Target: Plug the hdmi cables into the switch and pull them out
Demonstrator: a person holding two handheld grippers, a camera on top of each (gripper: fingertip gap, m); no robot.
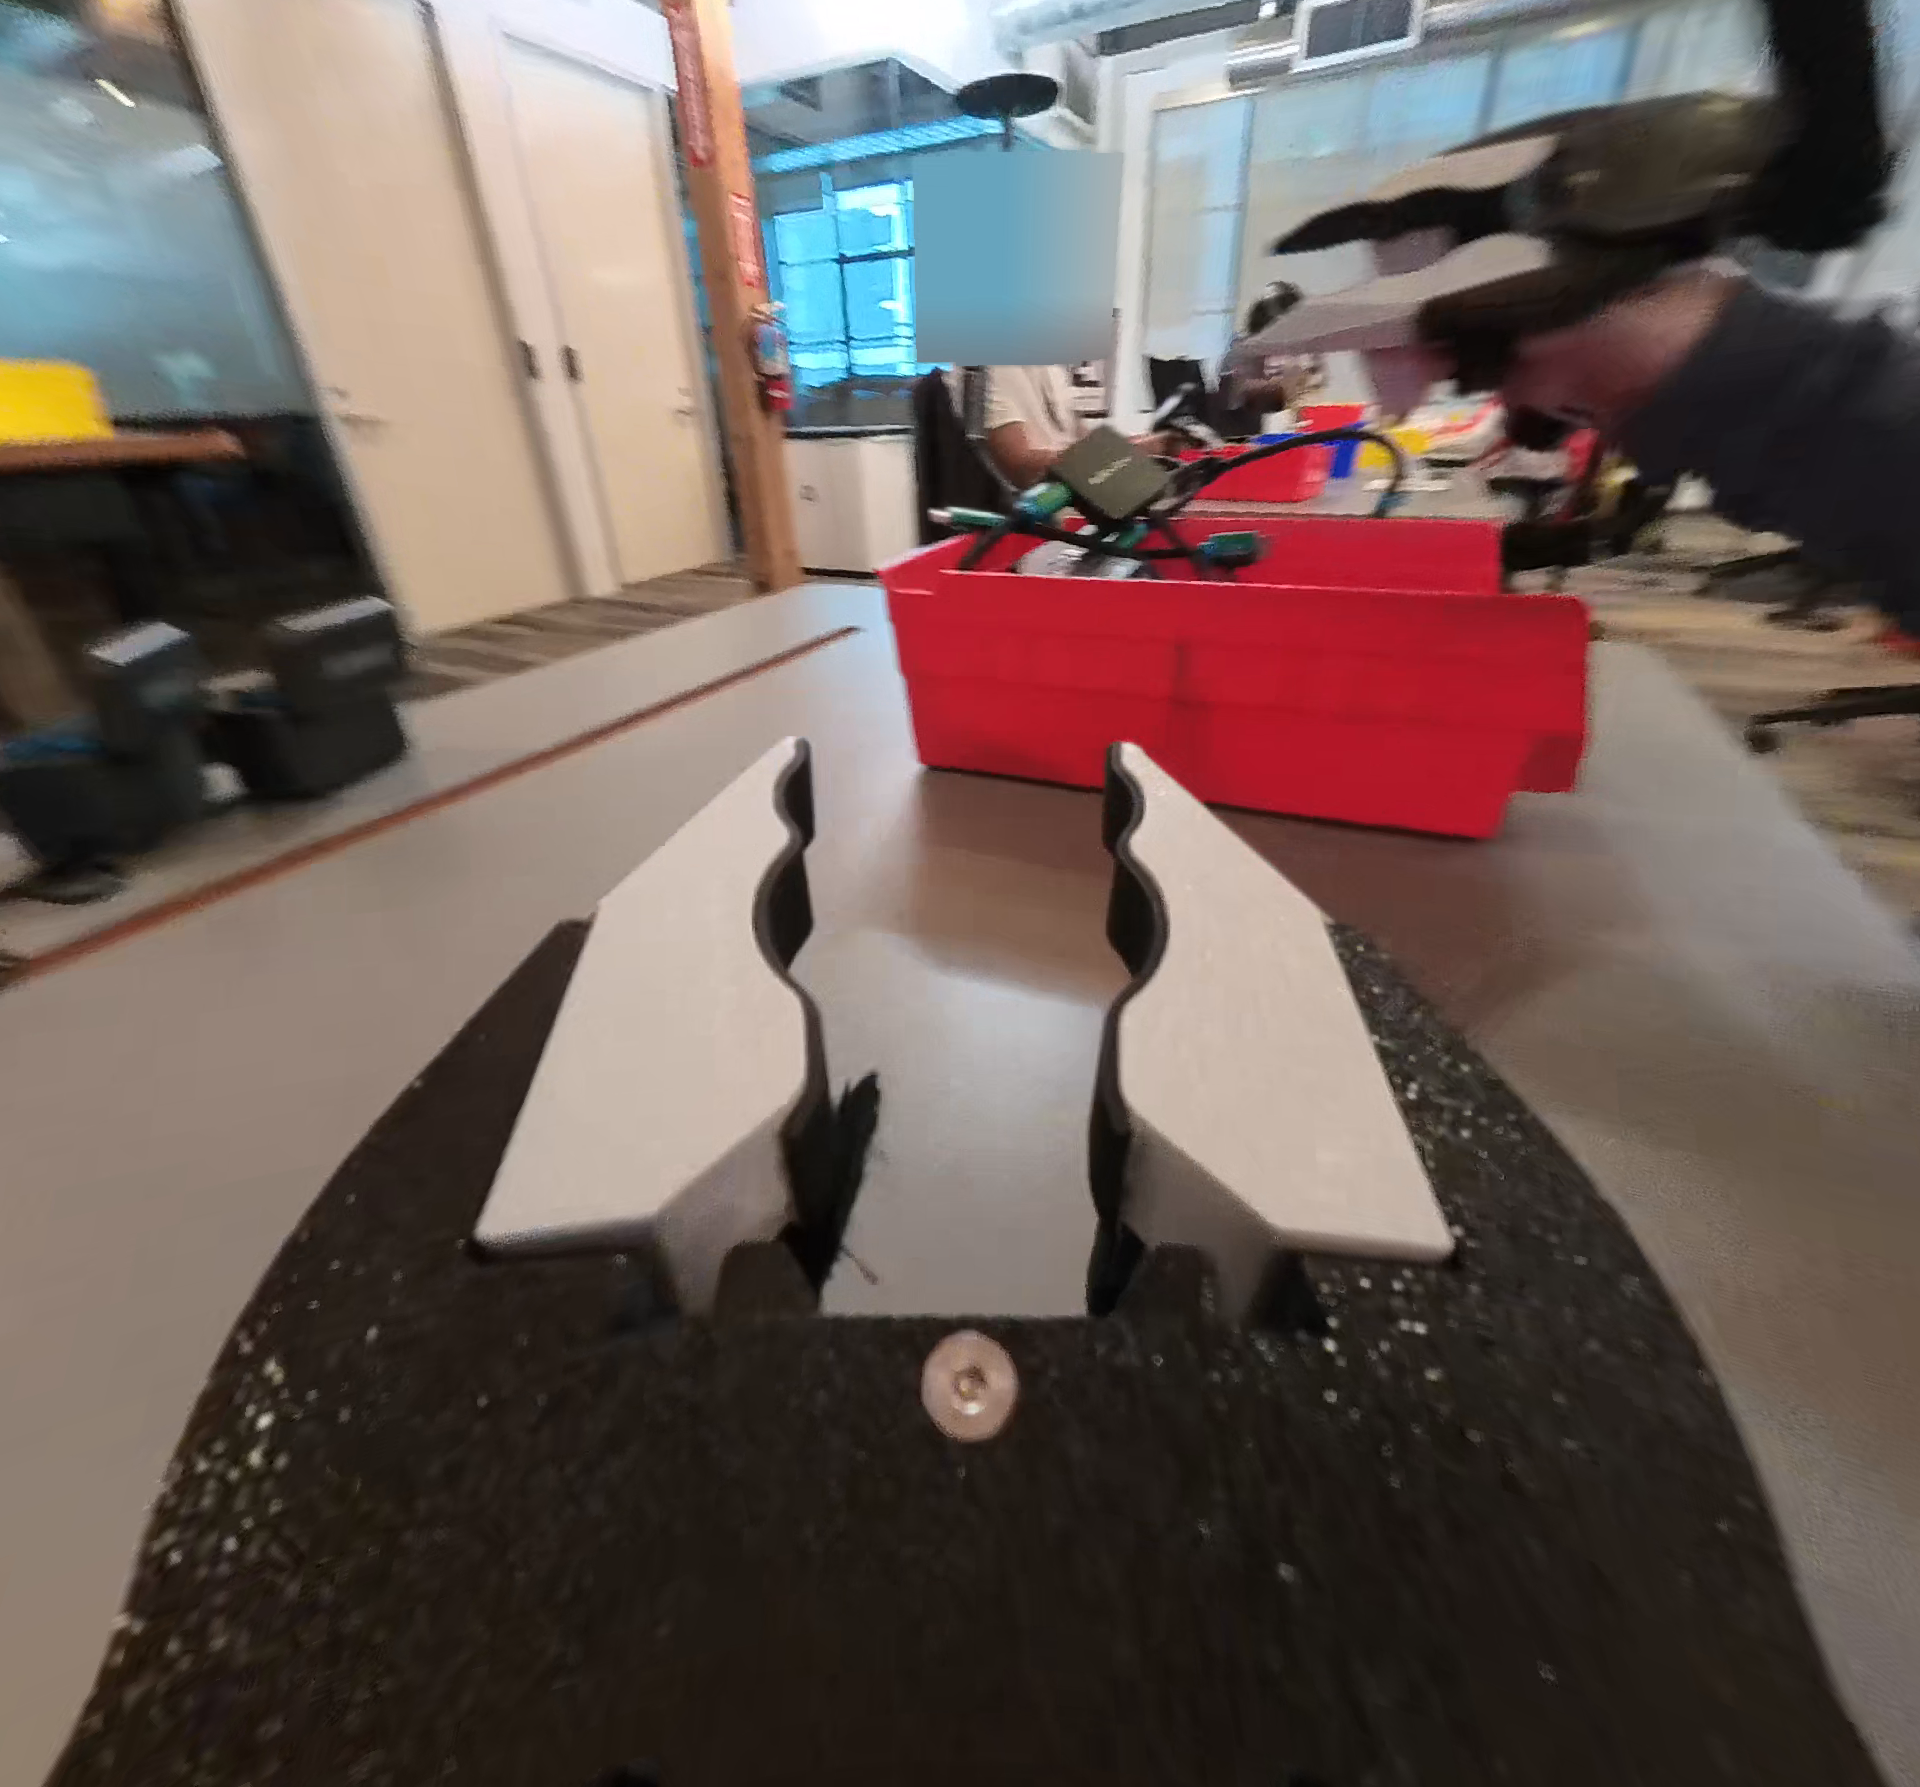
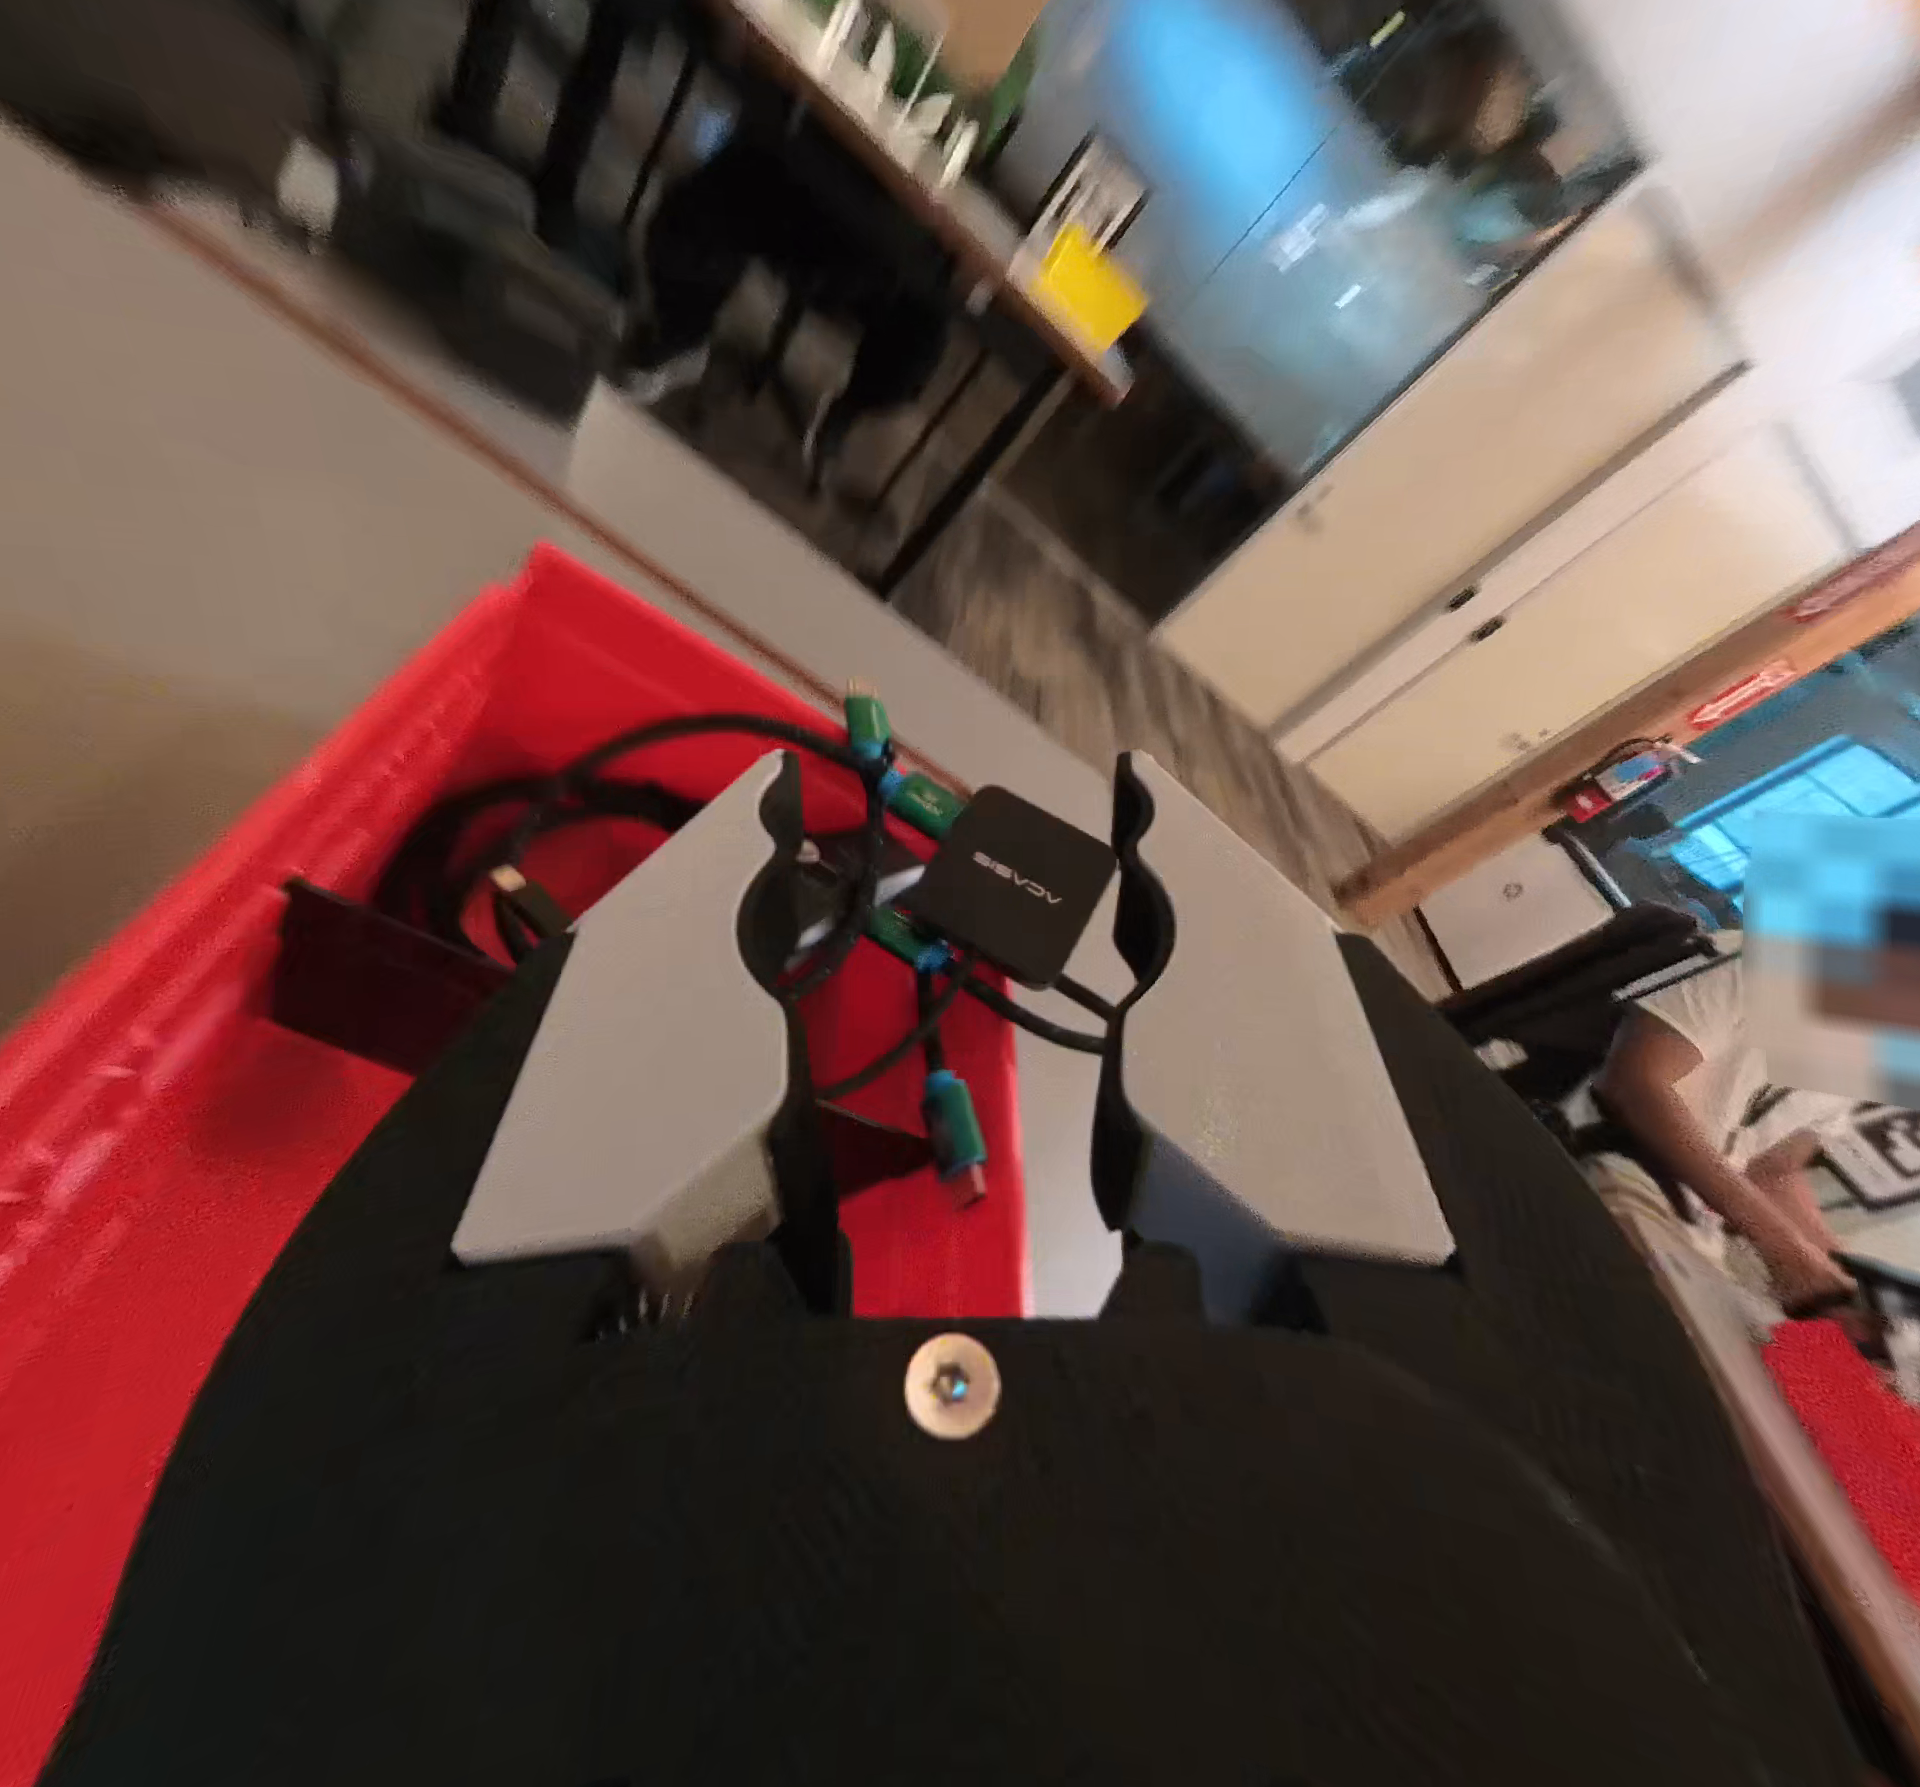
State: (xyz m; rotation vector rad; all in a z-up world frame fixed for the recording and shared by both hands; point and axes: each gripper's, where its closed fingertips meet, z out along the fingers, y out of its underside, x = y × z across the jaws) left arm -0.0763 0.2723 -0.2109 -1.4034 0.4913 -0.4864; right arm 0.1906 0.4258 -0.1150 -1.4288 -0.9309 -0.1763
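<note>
The grey worktop (image 1: 312,989) carries a red bin (image 1: 1226,698) at its far side. My left tongs (image 1: 956,781) hover low over the worktop, near the bin, fingers apart and empty. My right tongs (image 2: 951,781) hang above the bin, also apart and empty. Inside it, the black switch (image 2: 1013,880) sits atop tangled hdmi cables (image 2: 914,1031) with green plugs.

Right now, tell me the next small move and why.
Probably ease the right tool down onto the black switch. It is open and empty above the red bin, and the switch sits on the tangled cables between its fingers. The left tool is open, short of the bin.
</note>
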